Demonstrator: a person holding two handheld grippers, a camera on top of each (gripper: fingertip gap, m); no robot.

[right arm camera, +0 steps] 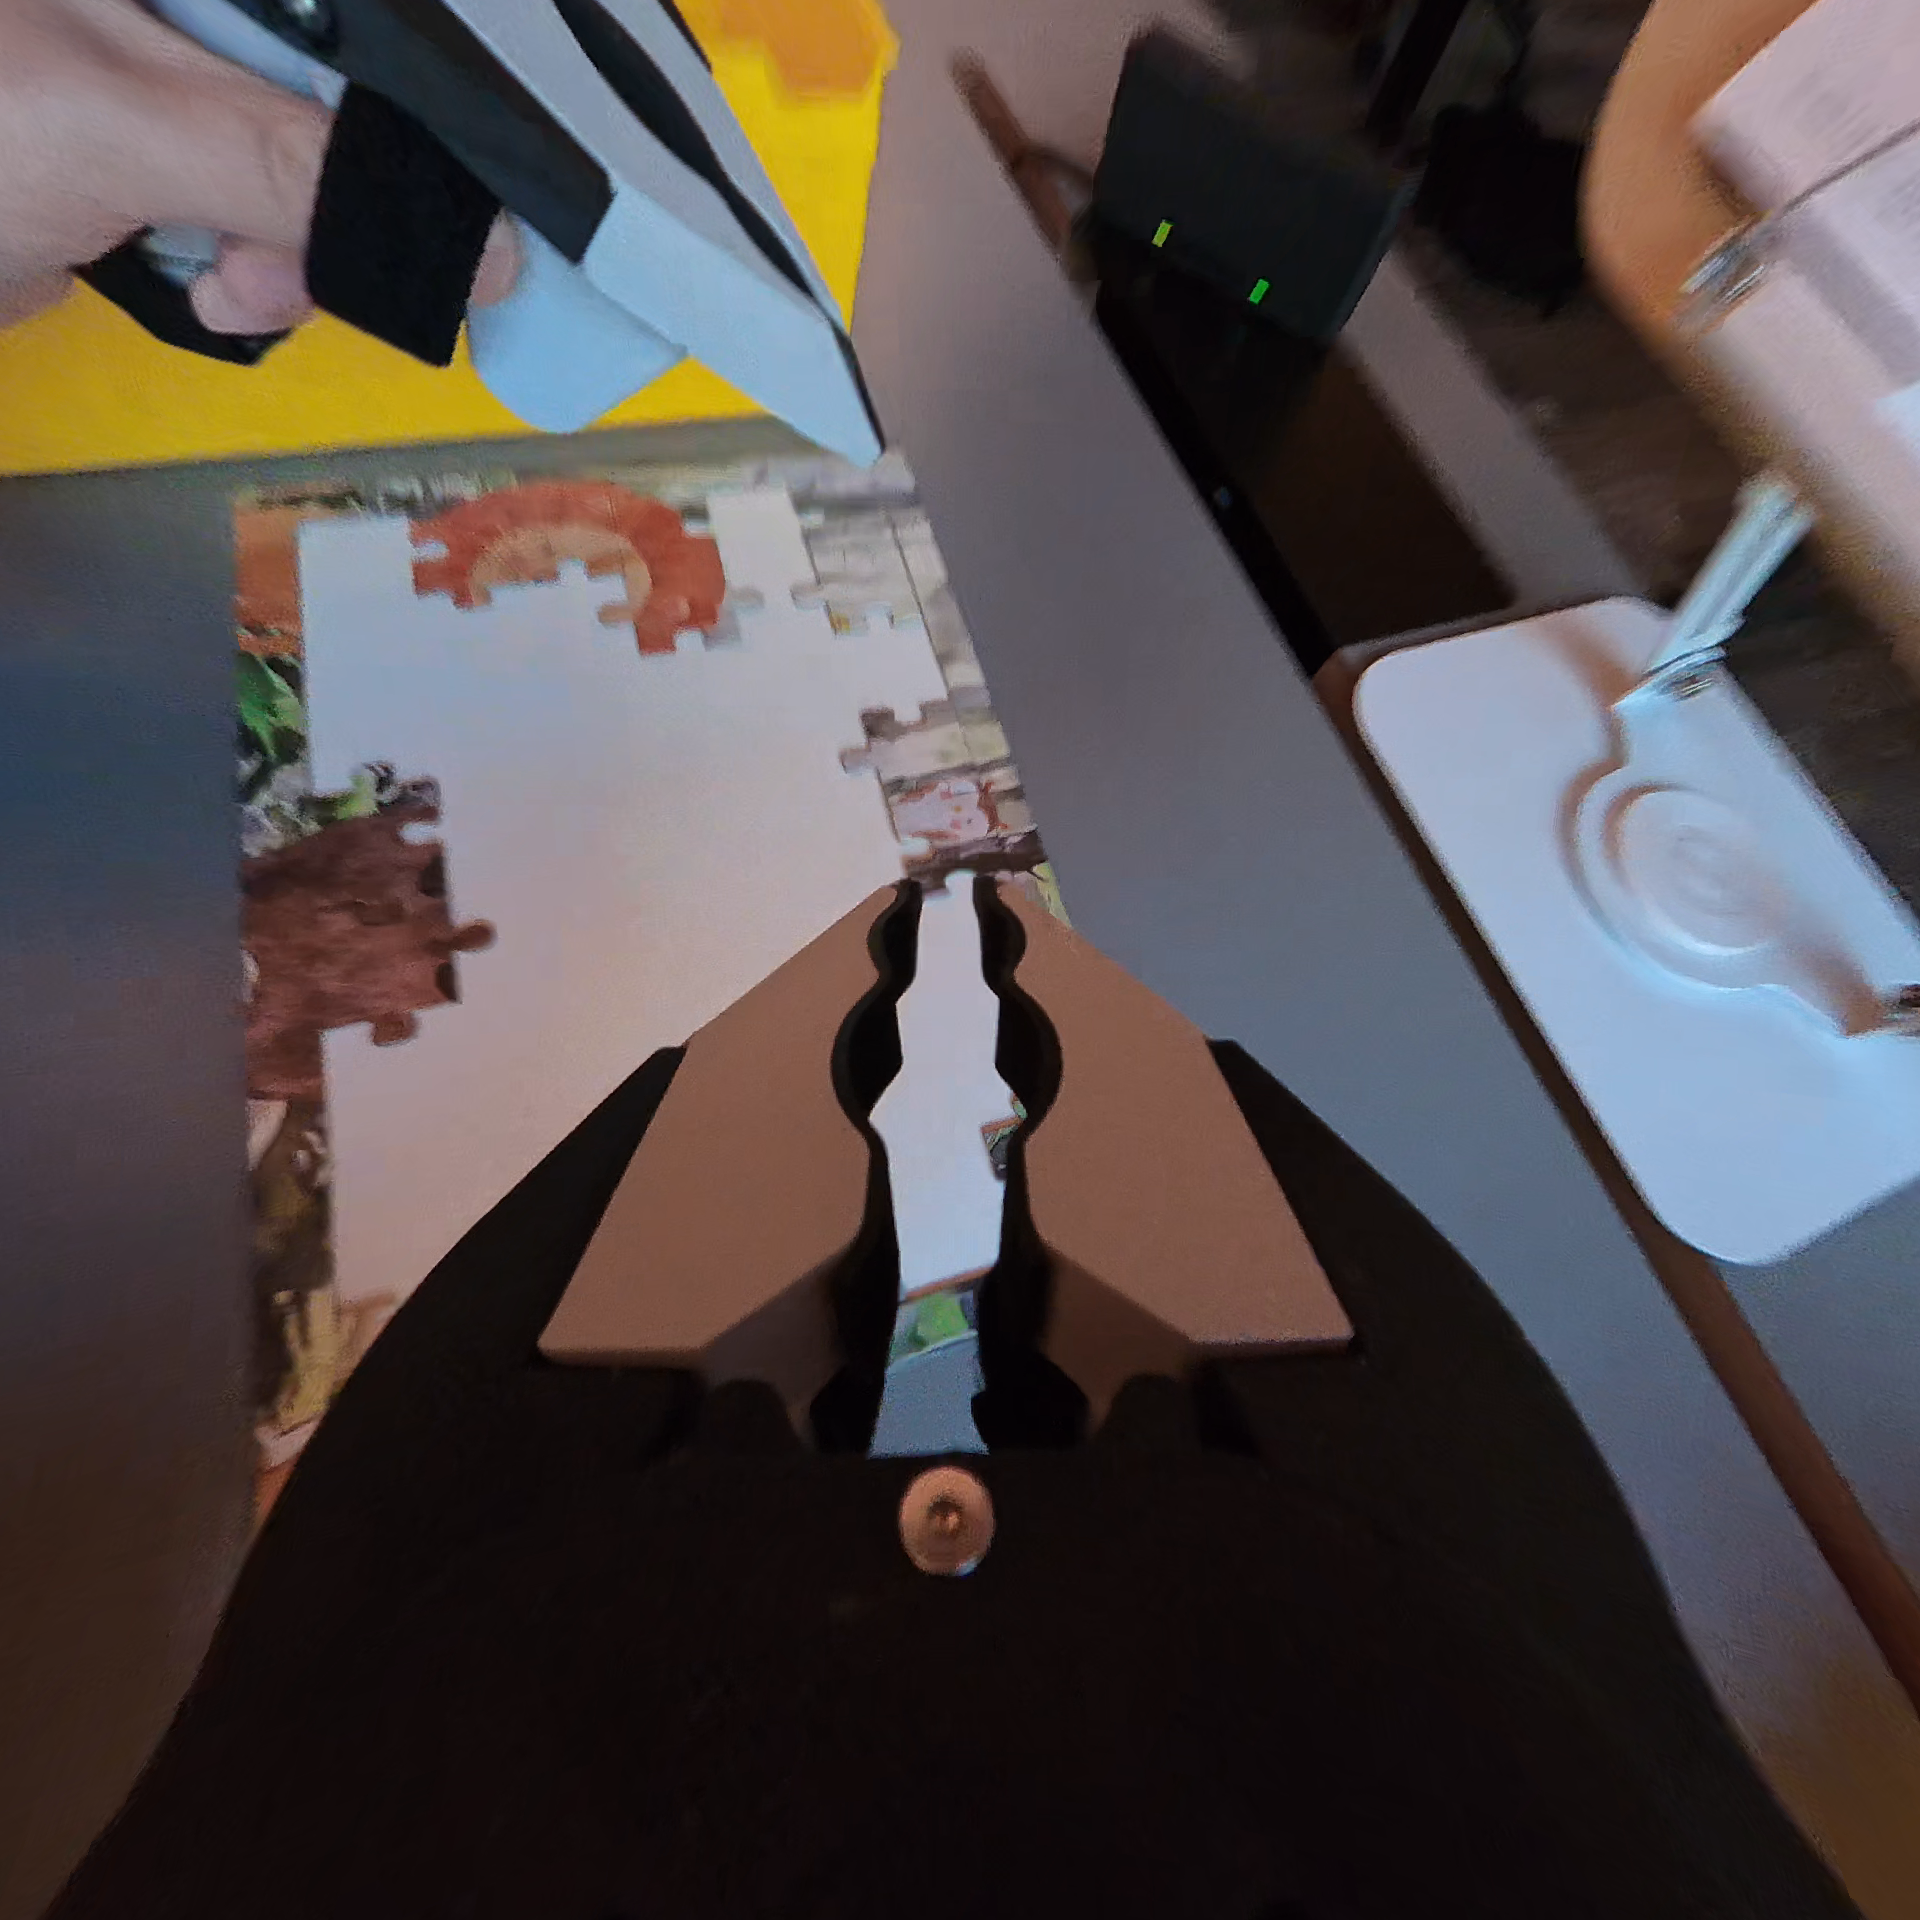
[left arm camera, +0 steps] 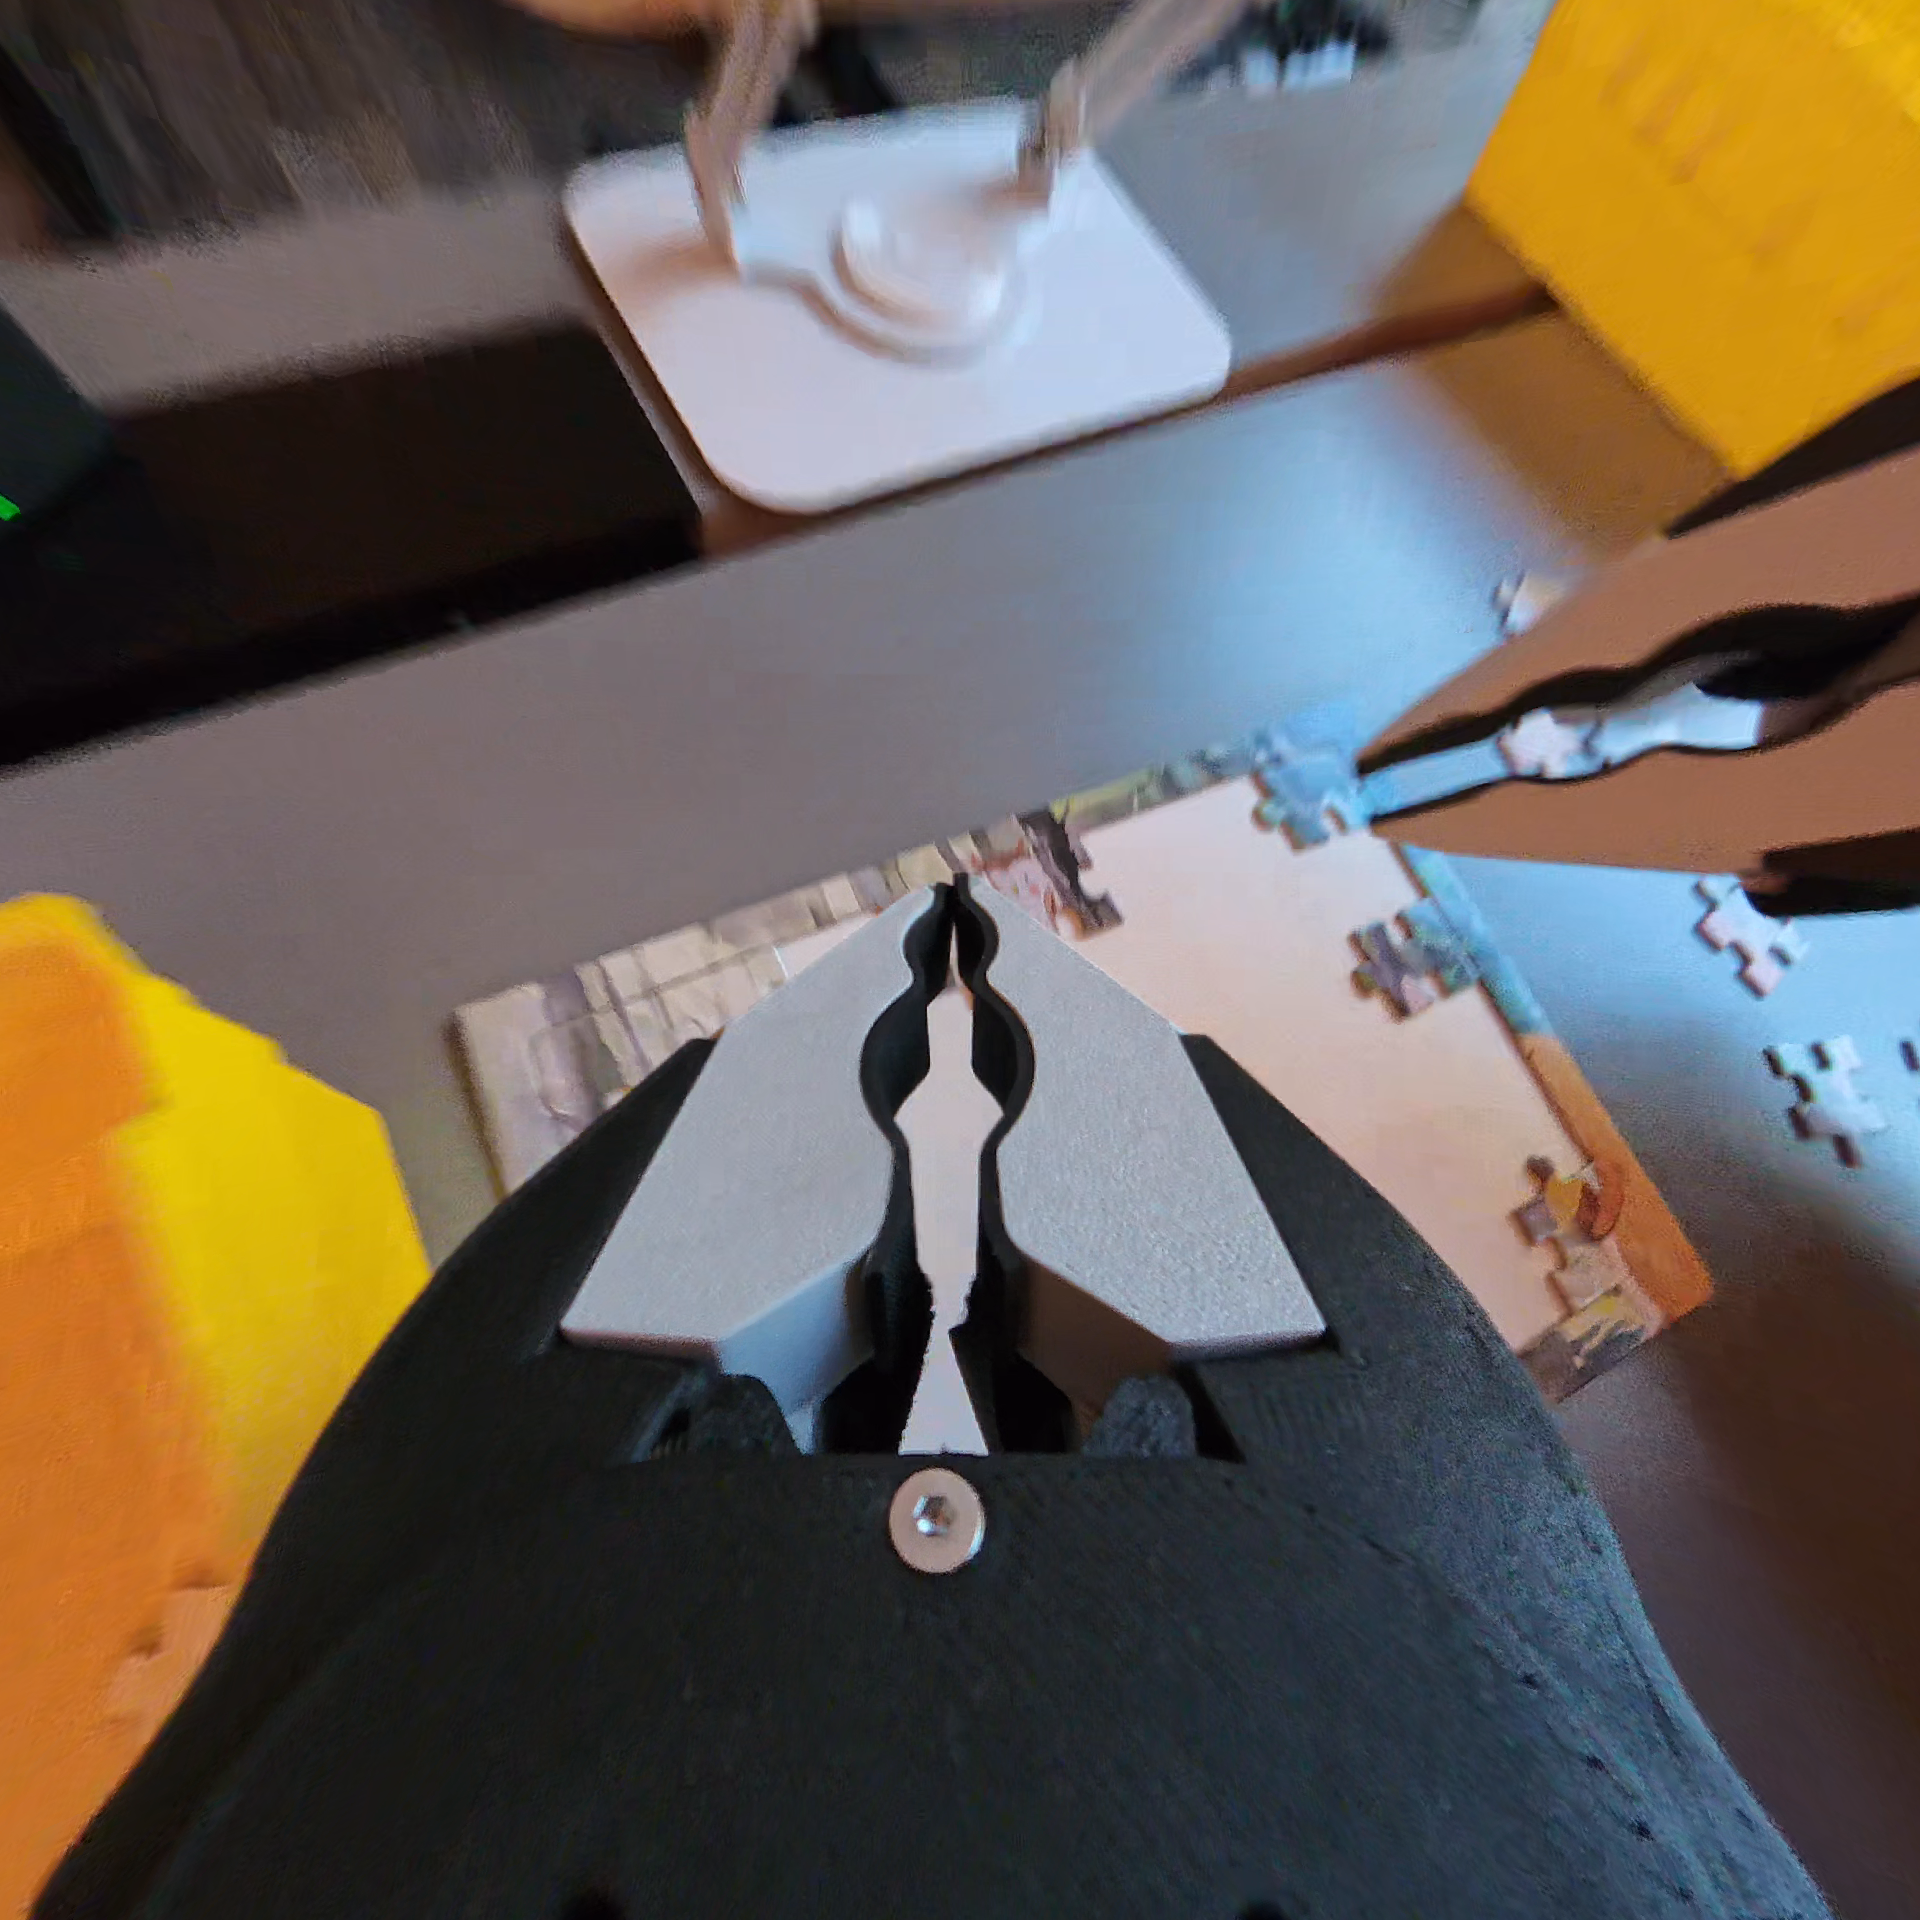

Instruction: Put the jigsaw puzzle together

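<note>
A smooth grey tabletop (left arm camera: 727, 707) carries the work, with a yellow plastic bin (left arm camera: 156, 1195) at one side and a white rounded-rectangle stand base (left arm camera: 914, 343) beyond its far edge; the left gripper (left arm camera: 957, 896) hangs over the puzzle's near edge with its tips pressed together on nothing; the right gripper (right arm camera: 945, 888) stands slightly parted at the far border, and whether it pinches a piece I cannot tell. The flat rectangular jigsaw puzzle board (right arm camera: 623, 779) lies on the table, its printed border partly filled, its pale middle mostly bare; loose pale cardboard pieces (left arm camera: 1829, 1101) lie just beside it. Such pieces look light, thin and bendable, likely best nipped by an edge.
</note>
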